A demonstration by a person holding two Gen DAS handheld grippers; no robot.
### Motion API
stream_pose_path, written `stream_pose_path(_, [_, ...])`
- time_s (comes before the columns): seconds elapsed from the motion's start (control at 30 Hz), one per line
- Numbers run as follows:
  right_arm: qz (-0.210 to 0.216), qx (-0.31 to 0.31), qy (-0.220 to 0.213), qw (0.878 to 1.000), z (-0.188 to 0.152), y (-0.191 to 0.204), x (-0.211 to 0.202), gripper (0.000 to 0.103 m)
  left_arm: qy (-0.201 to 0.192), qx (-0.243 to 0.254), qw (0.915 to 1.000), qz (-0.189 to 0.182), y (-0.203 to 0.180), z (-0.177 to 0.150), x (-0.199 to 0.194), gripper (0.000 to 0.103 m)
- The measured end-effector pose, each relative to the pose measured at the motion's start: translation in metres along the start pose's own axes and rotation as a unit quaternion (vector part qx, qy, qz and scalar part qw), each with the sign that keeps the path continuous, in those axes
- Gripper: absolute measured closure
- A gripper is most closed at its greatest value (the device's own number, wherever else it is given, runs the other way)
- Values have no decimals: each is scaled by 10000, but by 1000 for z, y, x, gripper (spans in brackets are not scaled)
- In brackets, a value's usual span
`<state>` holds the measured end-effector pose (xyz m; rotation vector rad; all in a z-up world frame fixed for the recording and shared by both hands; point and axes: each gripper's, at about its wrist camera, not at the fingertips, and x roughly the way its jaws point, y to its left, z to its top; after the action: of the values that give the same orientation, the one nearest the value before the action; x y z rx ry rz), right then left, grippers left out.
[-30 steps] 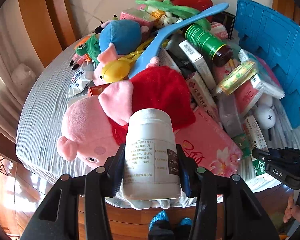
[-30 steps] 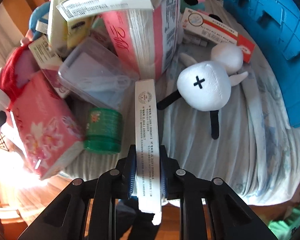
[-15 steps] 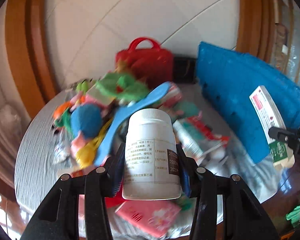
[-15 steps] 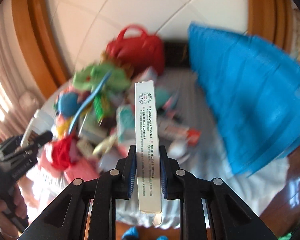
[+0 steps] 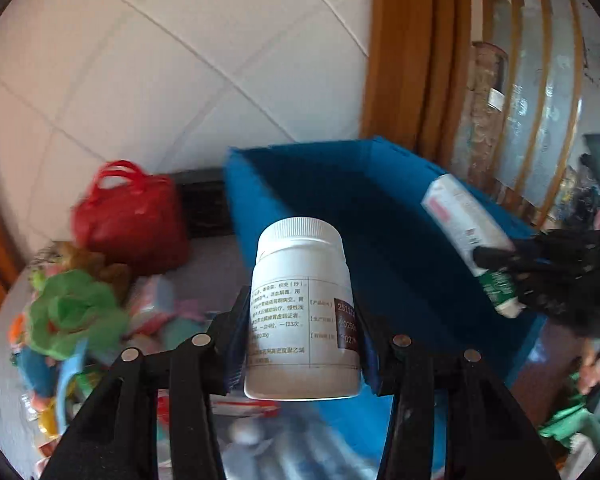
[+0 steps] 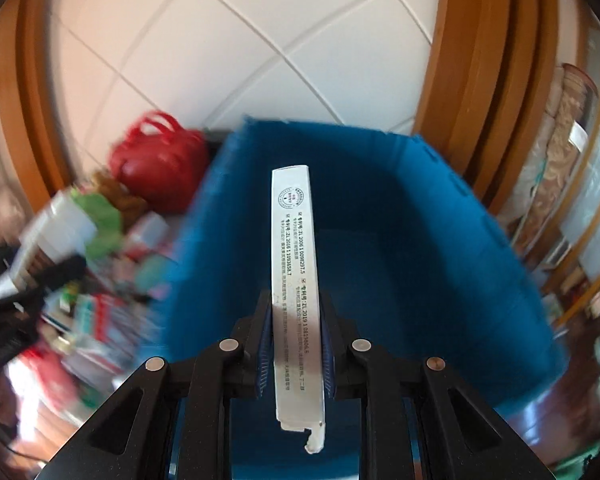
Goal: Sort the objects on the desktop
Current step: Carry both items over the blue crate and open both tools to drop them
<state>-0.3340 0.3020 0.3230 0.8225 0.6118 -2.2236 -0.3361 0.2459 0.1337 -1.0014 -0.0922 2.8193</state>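
Carrying two medicine items toward the blue crate (image 6: 380,208) for sorting.

- Left gripper (image 5: 302,332): pinching a white pill bottle (image 5: 302,312) across its labelled body; bottle upright, cap at 12 o'clock, base protruding below the pads.
- Right gripper (image 6: 296,344): pressed together on a slim white medicine box (image 6: 296,280), held edge-on, long axis running 12 to 6 o'clock; torn flap hanging at the lower end. Seen also from the left wrist at 3 o'clock, box (image 5: 470,240) slanting over the crate's right wall.
- Crate: open, dark inside, apparently bare, though blur leaves the floor uncertain. Mouth directly ahead of both grippers.
- Remaining clutter: red handbag (image 5: 130,216) at 9 to 10 o'clock of the crate, green plush (image 5: 76,312) and mixed packets at 8 o'clock on the cloth-covered table (image 5: 208,256).

Doing the step well, as judged:
- Bringing each item fully past the crate rim before release.
- Lowering close to the floor; bottle likely to roll if dropped from above, box likely to tumble.
- Releasing one at a time, keeping the two grippers well apart.

Pose: both grippers tilted downward, aimed into the crate mouth, left at 9 o'clock of right.
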Motion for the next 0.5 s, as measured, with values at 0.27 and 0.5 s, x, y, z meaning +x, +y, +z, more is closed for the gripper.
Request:
stream_pose_path(0.27, [82, -654, 1631, 9844, 18, -124, 106, 83, 2004, 252, 9791, 222, -101, 62, 159, 57])
stream_pose_path(0.5, [481, -798, 2844, 9542, -11, -162, 177, 83, 3215, 385, 9456, 301, -138, 41, 247, 57])
